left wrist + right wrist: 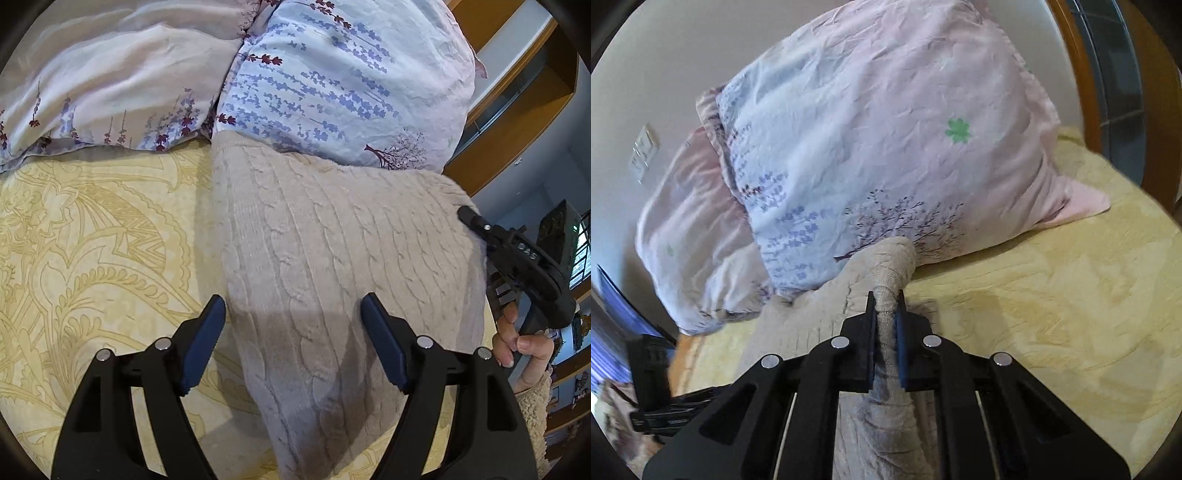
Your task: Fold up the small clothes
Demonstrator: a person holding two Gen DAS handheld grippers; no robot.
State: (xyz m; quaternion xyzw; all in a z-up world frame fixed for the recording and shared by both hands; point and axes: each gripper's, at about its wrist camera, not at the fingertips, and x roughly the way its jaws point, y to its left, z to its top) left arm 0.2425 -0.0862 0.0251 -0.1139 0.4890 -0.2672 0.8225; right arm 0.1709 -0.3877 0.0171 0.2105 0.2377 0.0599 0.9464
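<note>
A beige cable-knit sweater point(332, 258) lies spread on the yellow patterned bedspread point(92, 240), its far edge against the pillows. My left gripper point(293, 314) hovers over the sweater's near part, open, with nothing pinched between its blue pads. In the right wrist view my right gripper point(886, 310) is shut on a bunched fold of the sweater point(886, 266), which rises in a ridge ahead of the fingertips. The right gripper point(517, 254) also shows at the sweater's right edge in the left wrist view, held by a hand point(524, 343).
Two floral pillows point(351, 81) point(886, 129) lean at the head of the bed, just beyond the sweater. A wooden headboard point(1108, 92) runs at the right. Open bedspread point(1052, 295) lies to the right of the sweater.
</note>
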